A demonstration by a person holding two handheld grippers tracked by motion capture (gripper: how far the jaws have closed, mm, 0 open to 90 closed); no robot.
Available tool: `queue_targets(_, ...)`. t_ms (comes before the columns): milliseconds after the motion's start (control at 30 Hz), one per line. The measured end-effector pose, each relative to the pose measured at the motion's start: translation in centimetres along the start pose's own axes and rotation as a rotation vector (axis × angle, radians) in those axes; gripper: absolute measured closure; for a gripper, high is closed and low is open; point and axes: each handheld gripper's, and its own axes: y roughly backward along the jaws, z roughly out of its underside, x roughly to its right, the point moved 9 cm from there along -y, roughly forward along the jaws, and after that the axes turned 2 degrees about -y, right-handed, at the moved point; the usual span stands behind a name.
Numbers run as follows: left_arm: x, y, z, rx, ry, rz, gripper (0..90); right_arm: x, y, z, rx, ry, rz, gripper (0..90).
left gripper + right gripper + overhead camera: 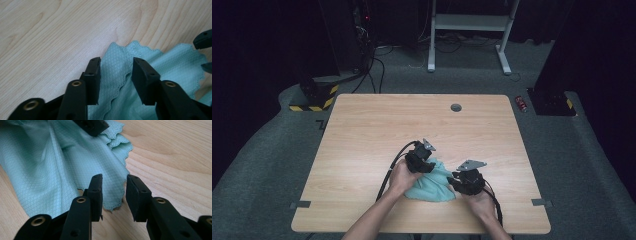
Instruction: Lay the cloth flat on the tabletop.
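A teal waffle-weave cloth [433, 186] with scalloped edges lies crumpled on the wooden table [362, 145] near its front edge. My left gripper [428, 166] is at the cloth's upper left and my right gripper [455, 181] at its right side. In the left gripper view the left gripper [116, 67] stands open with a raised fold of cloth [117, 75] between its jaws, not pinched. In the right gripper view the right gripper [113, 182] is open over a scalloped corner of the cloth [62, 170]. The other gripper's jaw tip [91, 125] rests on the cloth farther off.
A round cable hole [456, 107] sits near the table's far edge. Grey tape tabs [300, 204] mark the front corners. On the floor beyond are a red can [522, 103], a white desk frame [472, 30] and a yellow-black striped base [314, 97].
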Motion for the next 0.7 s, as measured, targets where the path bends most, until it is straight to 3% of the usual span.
queue_targets(233, -0.3, -0.4, -0.2, -0.038, -0.007, 0.003, 78.3, -0.1, -0.5, 0.4, -0.033, 0.014, -0.003, 71.7)
queue_targets(300, -0.2, -0.6, -0.3, -0.039, -0.006, 0.004, 78.7, 0.0, -0.6, 0.3, -0.032, 0.007, -0.008, 73.4)
queue_targets(367, -0.1, -0.6, -0.5, -0.035, -0.007, 0.001, 65.6, 0.0, -0.5, 0.4, -0.034, 0.003, -0.011, 74.0)
queue_targets(433, 0.0, -0.8, -0.6, -0.045, -0.014, -0.011, 64.0, 0.0, -0.5, 0.4, -0.036, 0.004, -0.012, 74.0)
queue_targets(567, 0.1, -1.3, -0.6, -0.063, -0.024, -0.015, 69.6, 0.0, -0.6, 0.3, -0.035, 0.007, -0.01, 74.3)
queue_targets(700, 0.0, -1.4, -0.6, -0.066, -0.018, -0.011, 77.7, 0.1, -0.5, 0.4, -0.038, 0.006, -0.005, 81.4)
